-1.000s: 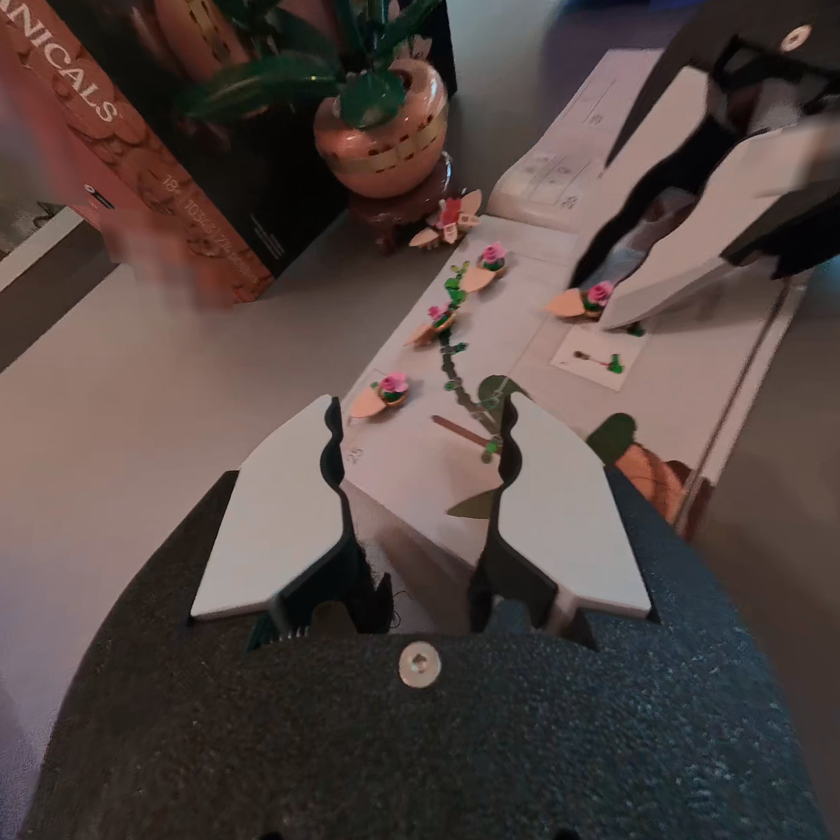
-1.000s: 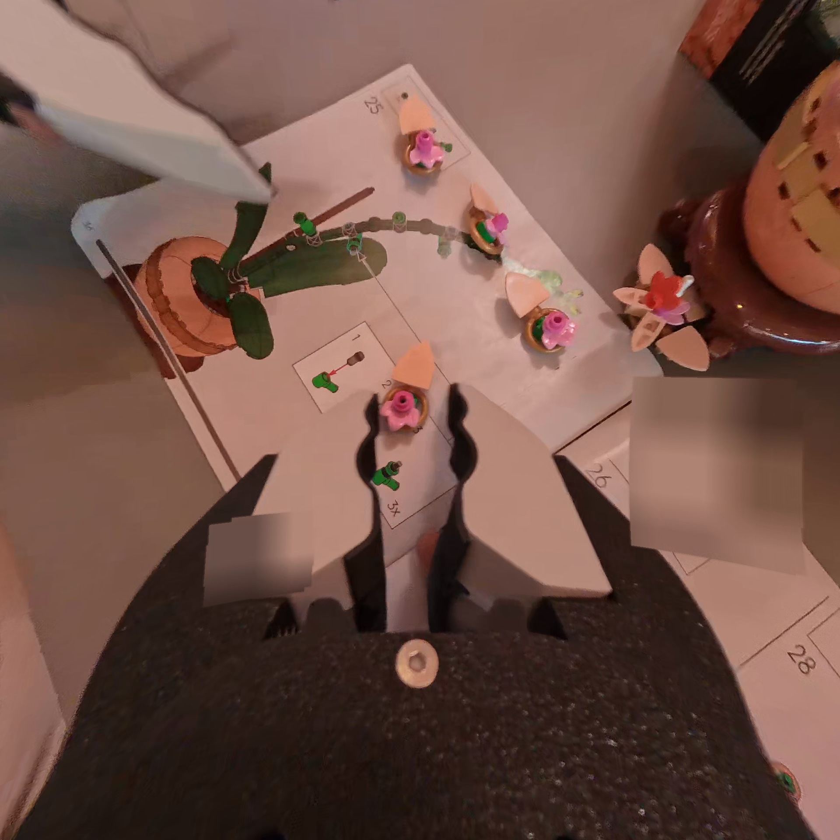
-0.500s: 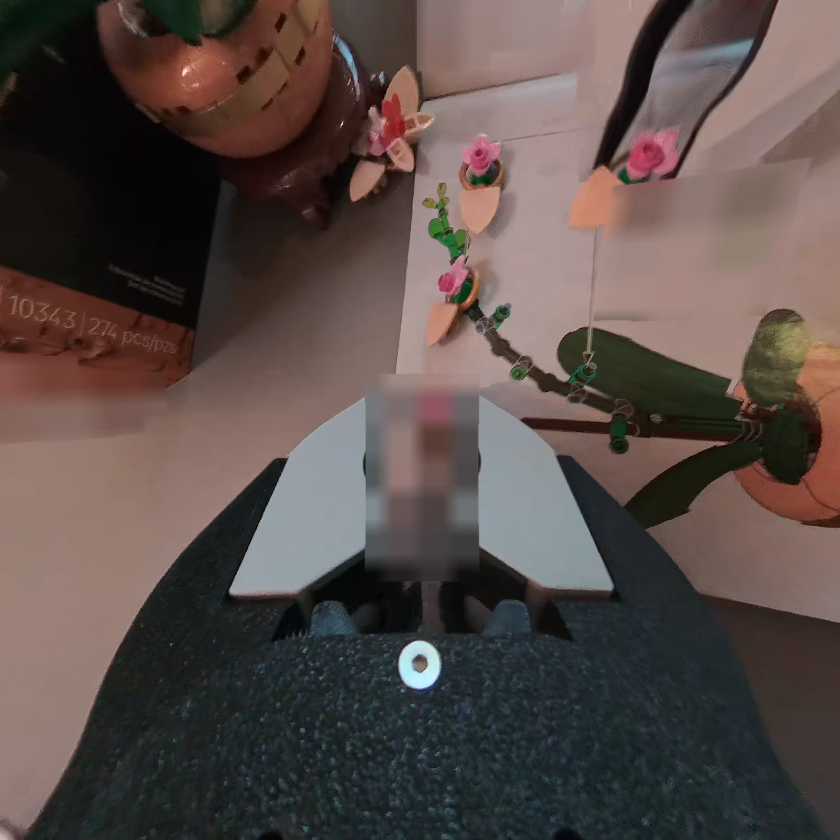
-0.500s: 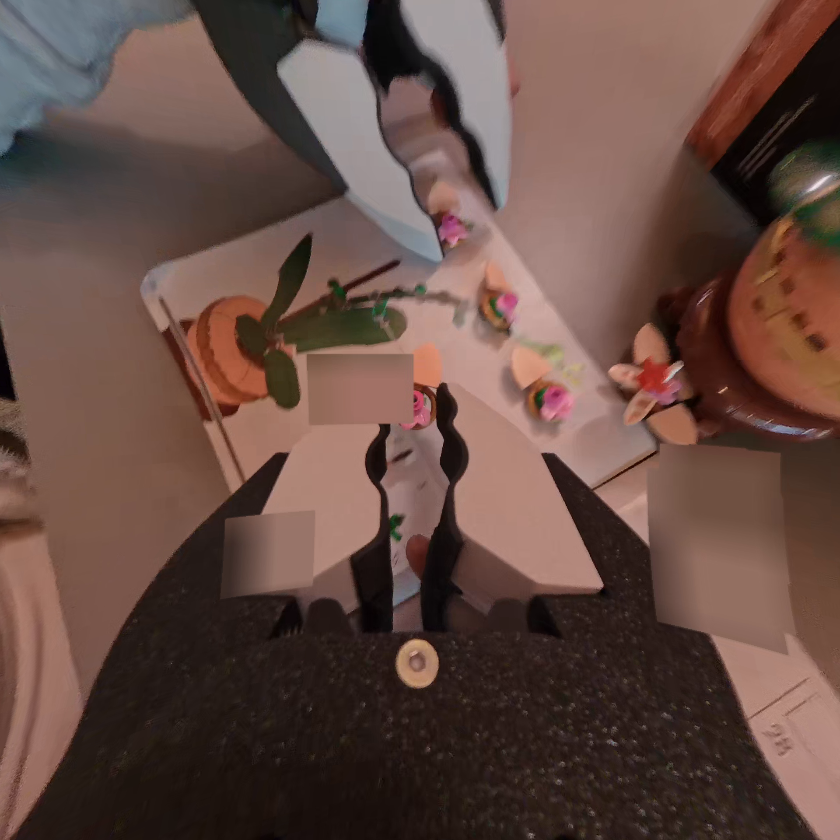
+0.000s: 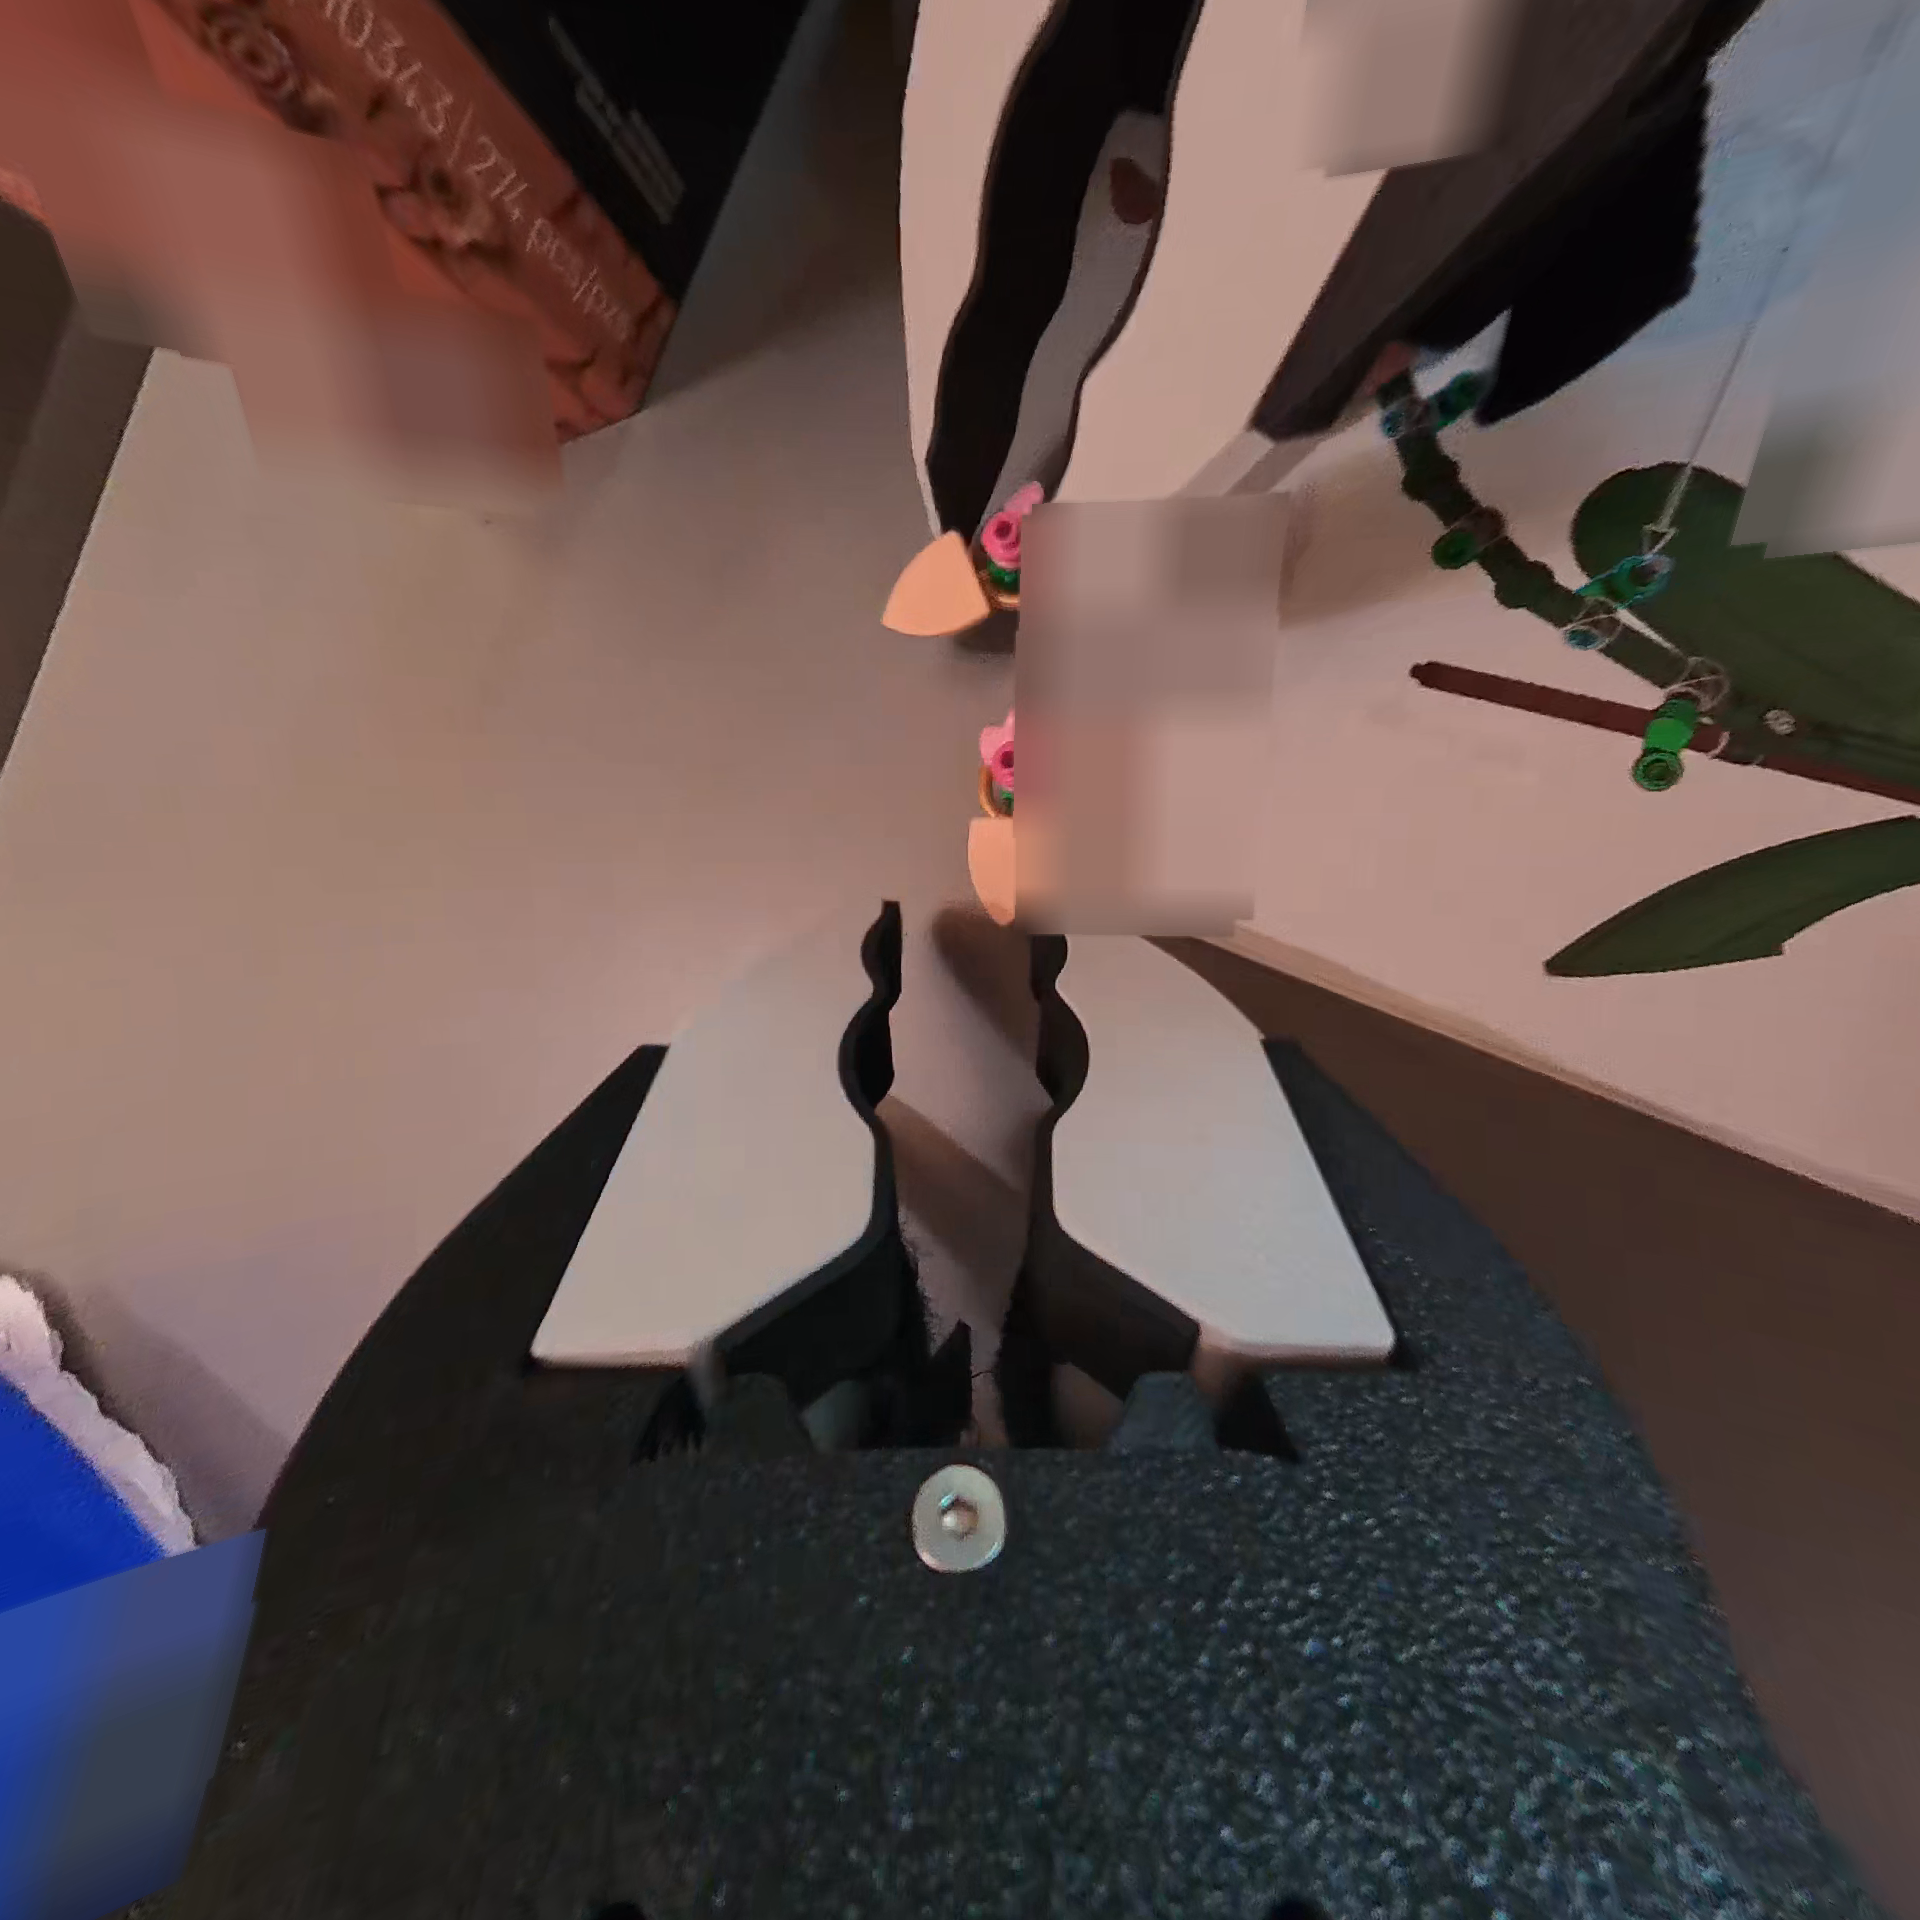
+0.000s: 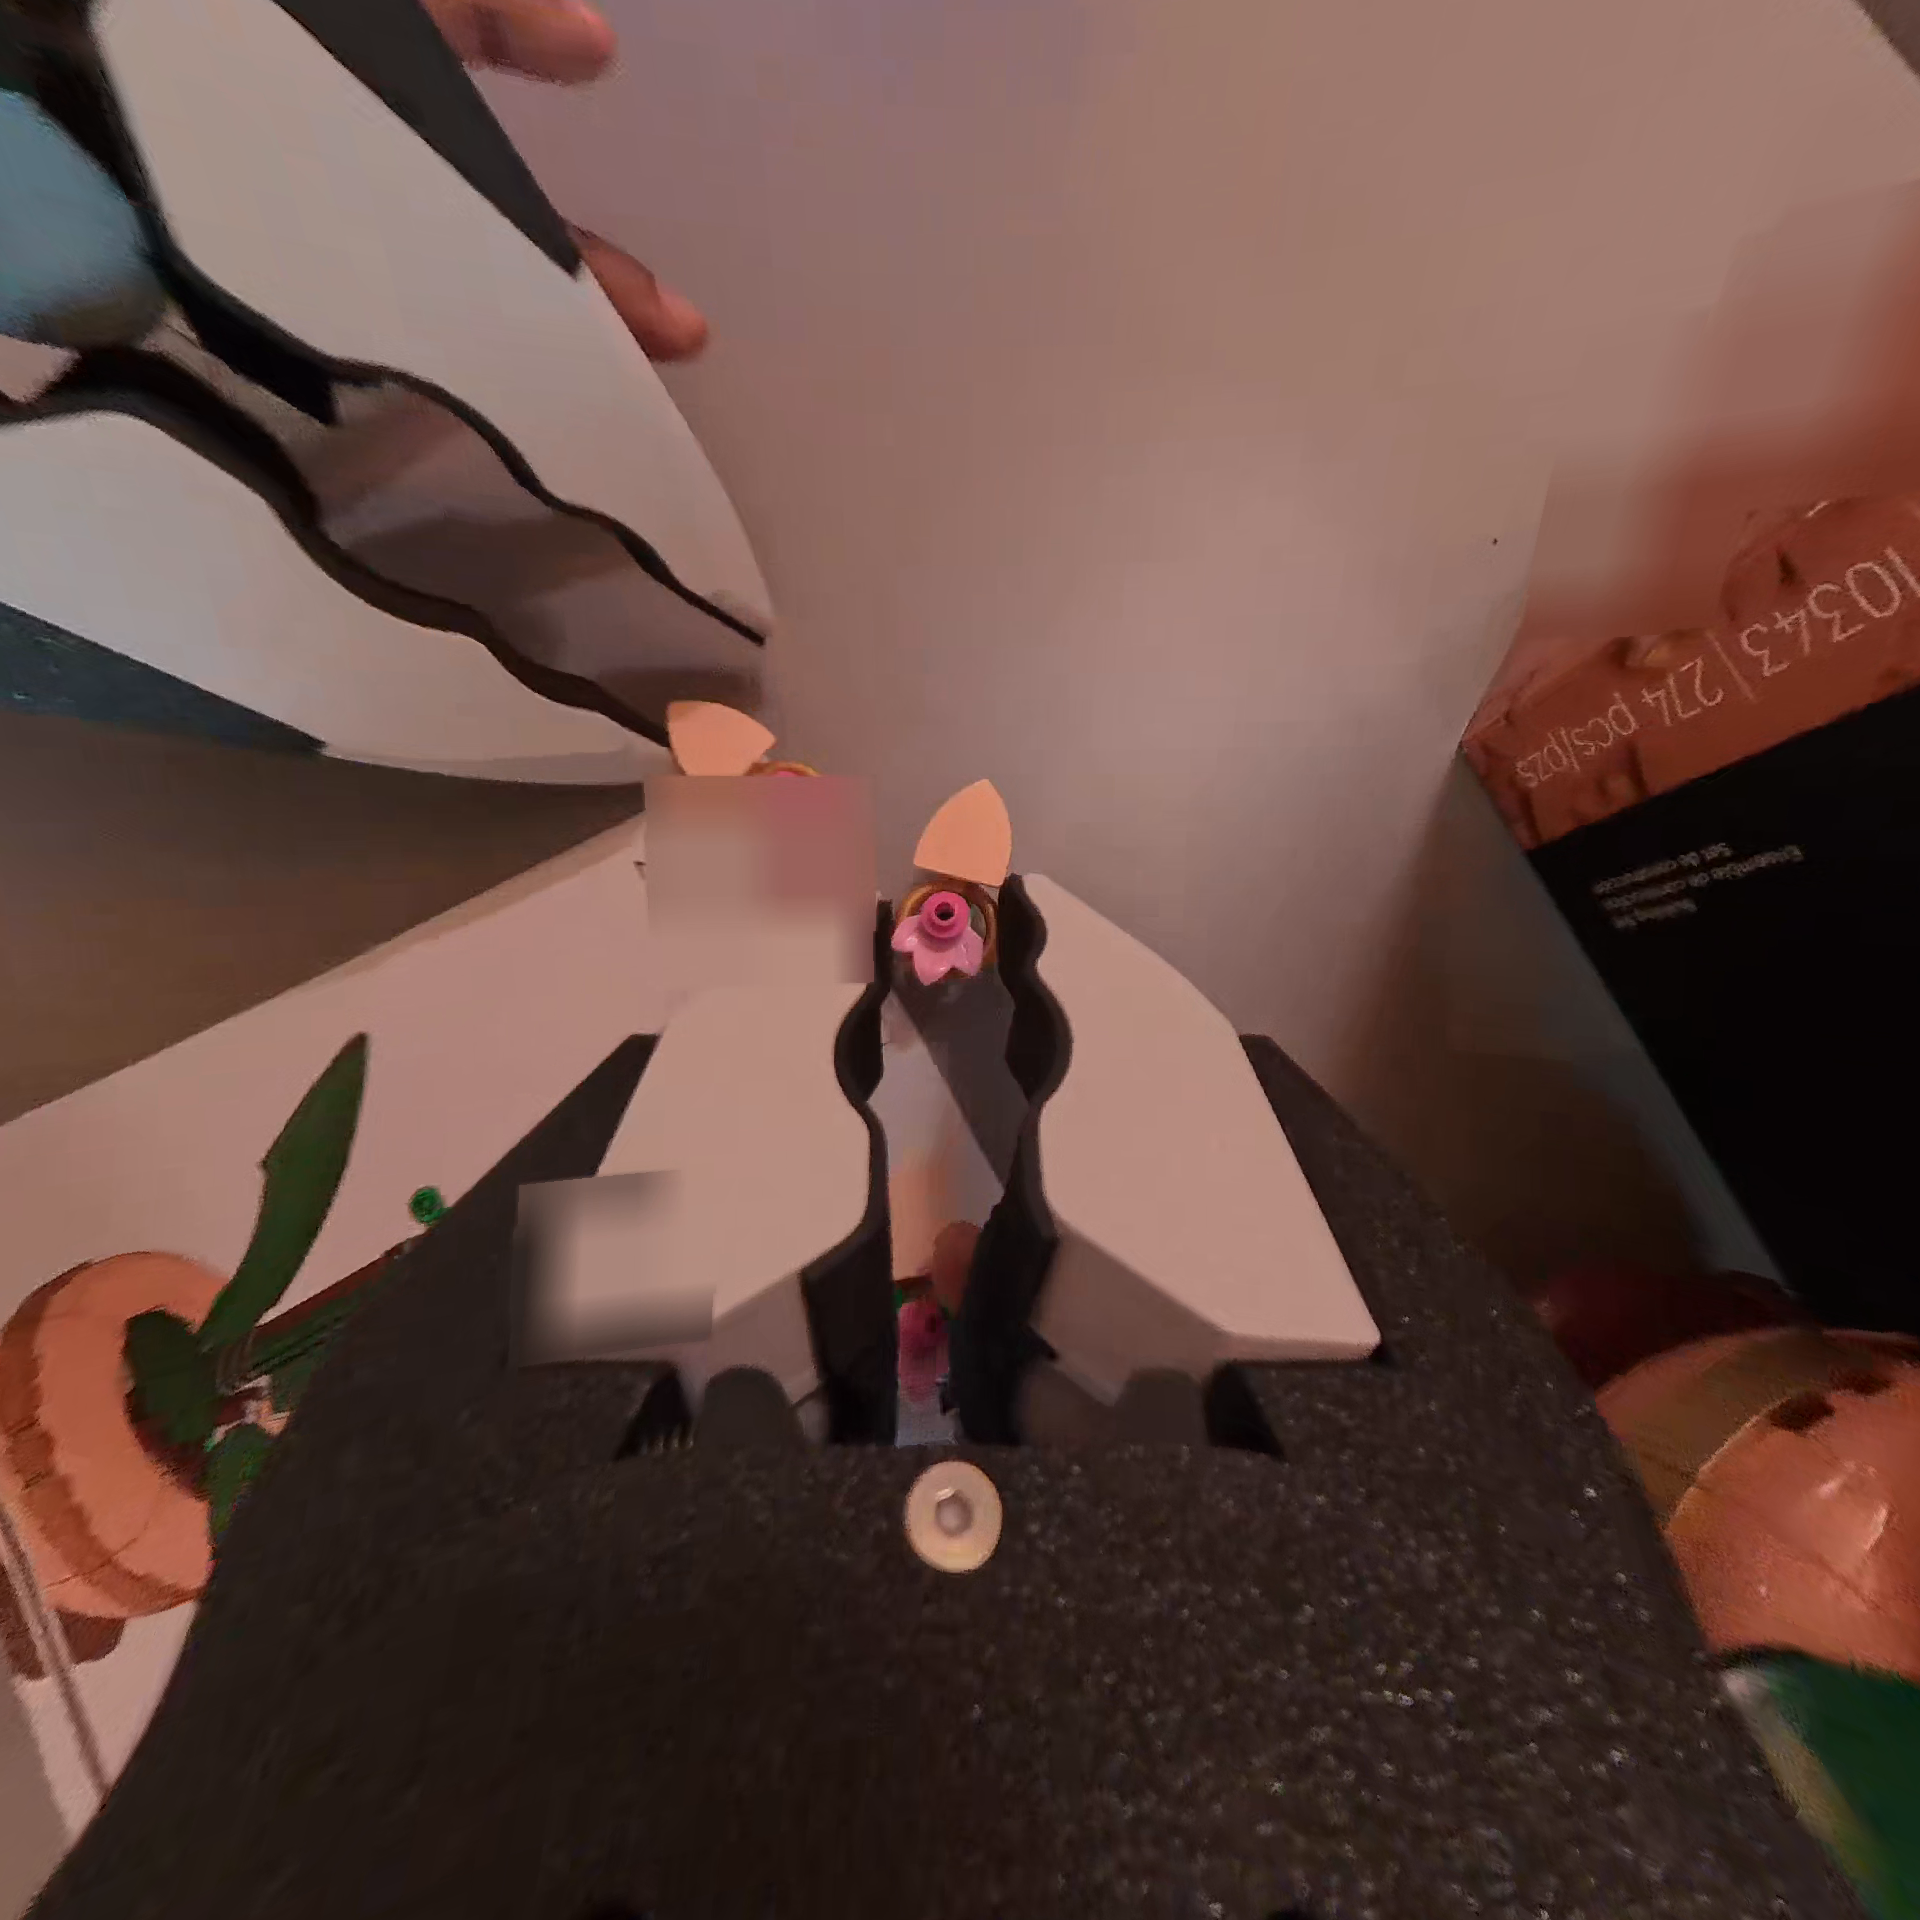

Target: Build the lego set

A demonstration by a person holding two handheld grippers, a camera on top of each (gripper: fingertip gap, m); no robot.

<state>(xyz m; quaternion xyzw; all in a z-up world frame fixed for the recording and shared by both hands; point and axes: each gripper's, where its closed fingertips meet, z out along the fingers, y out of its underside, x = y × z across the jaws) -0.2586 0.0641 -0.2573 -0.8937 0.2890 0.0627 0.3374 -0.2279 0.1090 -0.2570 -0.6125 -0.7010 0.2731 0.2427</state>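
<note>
Right hand-held gripper [image 6: 951,914] pinches a flower piece [image 6: 940,935] at its fingertips and the left hand-held gripper [image 5: 961,925] is narrow on a second flower piece [image 5: 992,831] just beside it, so with grips this shallow a bump could pop either onto the desk [image 5: 416,831].

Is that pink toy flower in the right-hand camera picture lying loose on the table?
No. The pink flower sits up between the right gripper's two fingertips, clear of the table.

A booklet [image 6: 436,997] lies open on the counter [image 6: 1195,436], a box [image 6: 1756,935] standing at its far side, with two small flower pieces [image 5: 951,582] [image 5: 995,800] held just above the booklet's edge.
</note>
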